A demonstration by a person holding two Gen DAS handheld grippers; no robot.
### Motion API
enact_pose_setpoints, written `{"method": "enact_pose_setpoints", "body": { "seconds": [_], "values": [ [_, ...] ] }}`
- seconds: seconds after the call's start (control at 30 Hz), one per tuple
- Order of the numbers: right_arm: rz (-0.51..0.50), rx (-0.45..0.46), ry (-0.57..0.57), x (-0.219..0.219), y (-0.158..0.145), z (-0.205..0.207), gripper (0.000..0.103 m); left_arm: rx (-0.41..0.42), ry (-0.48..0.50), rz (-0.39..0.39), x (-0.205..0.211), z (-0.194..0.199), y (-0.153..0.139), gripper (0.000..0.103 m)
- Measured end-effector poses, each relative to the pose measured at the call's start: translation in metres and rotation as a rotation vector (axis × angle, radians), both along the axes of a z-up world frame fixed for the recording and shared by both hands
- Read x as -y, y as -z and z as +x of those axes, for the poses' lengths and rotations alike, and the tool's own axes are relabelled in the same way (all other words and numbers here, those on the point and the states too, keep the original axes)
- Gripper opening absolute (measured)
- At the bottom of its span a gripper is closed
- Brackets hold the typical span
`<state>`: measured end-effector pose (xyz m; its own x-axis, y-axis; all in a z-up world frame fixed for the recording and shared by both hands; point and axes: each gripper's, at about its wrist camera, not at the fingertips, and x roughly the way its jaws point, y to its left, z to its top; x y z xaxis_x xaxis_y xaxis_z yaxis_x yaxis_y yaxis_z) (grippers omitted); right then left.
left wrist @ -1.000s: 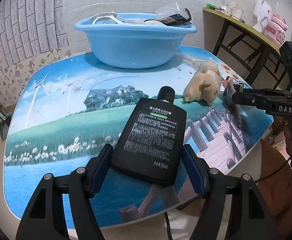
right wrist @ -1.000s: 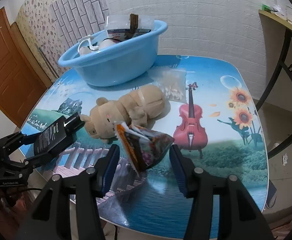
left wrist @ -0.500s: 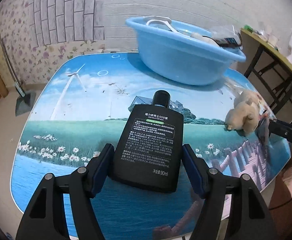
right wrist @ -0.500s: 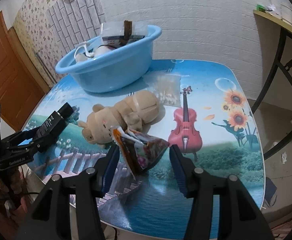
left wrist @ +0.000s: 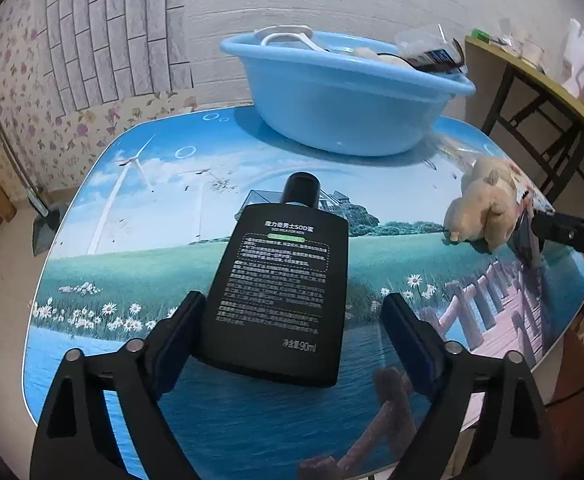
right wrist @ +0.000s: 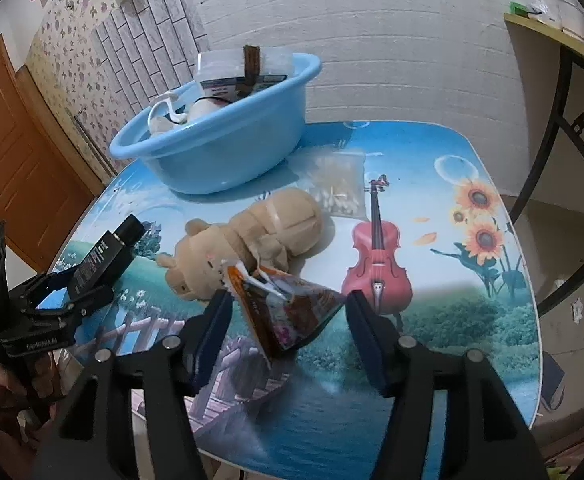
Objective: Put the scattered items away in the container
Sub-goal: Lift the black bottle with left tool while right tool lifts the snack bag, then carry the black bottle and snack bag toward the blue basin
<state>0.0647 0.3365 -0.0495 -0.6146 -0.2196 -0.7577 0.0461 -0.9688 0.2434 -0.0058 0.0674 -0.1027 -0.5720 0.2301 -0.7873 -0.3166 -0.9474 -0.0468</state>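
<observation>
Left wrist view. A flat black bottle (left wrist: 279, 300) is seen between the fingers of the left gripper (left wrist: 292, 332), cap pointing away towards the blue basin (left wrist: 344, 100). The left finger pad (left wrist: 179, 332) is pressed against the bottle's edge; a clear gap is seen between the bottle and the right pad (left wrist: 408, 336). Whether the bottle is clamped or merely resting between the spread jaws cannot be told from this view. The bottle appears raised above the printed tabletop (left wrist: 139, 248). The basin is placed at the far side of the table and is already loaded with several items. A tan plush toy (left wrist: 484, 208) is seen at the right edge, with part of the right gripper (left wrist: 572, 232) just beside it.

Right wrist view. A crumpled orange snack packet (right wrist: 287, 308) is located between the fingers of the right gripper (right wrist: 287, 320). The jaws are spread wider than the packet, with space visible on both sides; no firm grip is observed. The packet lies directly in front of the plush toy (right wrist: 251, 240), touching it. A clear bag of small white pieces (right wrist: 340, 188) is noted behind the toy, near the basin (right wrist: 219, 140). The left gripper (right wrist: 71, 292) is seen at the left with the bottle (right wrist: 103, 256) held off the table (right wrist: 452, 312), so it is recorded as gripped.
</observation>
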Motion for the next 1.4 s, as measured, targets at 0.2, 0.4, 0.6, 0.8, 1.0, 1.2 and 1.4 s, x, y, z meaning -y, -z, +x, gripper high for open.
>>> {"method": "enact_pose_setpoints", "body": {
  "seconds": [0.2, 0.4, 0.6, 0.8, 1.0, 1.2, 1.4],
  "values": [
    [0.008, 0.002, -0.015, 0.006, 0.006, -0.006, 0.060, -0.007, 0.017, -0.023, -0.005, -0.001, 0.003, 0.101],
    [0.018, -0.001, -0.016, 0.004, 0.016, -0.006, 0.061, -0.020, 0.015, -0.024, -0.007, -0.003, 0.005, 0.103],
    [0.079, -0.047, -0.026, 0.011, 0.022, -0.002, 0.094, -0.034, 0.012, -0.021, -0.006, -0.002, 0.006, 0.103],
    [0.222, -0.055, 0.020, 0.026, 0.029, 0.000, 0.103, -0.043, 0.010, -0.018, -0.006, -0.002, 0.006, 0.103],
    [0.222, -0.044, 0.049, 0.020, 0.029, -0.001, 0.103, -0.065, 0.009, -0.010, -0.005, 0.001, 0.007, 0.103],
    [0.216, -0.075, 0.071, 0.015, 0.028, 0.007, 0.099, -0.072, 0.005, -0.009, -0.005, 0.002, 0.007, 0.103],
    [0.198, -0.144, 0.052, 0.019, 0.020, 0.016, 0.070, -0.078, -0.004, -0.006, -0.005, 0.003, 0.006, 0.103]
  ]
}}
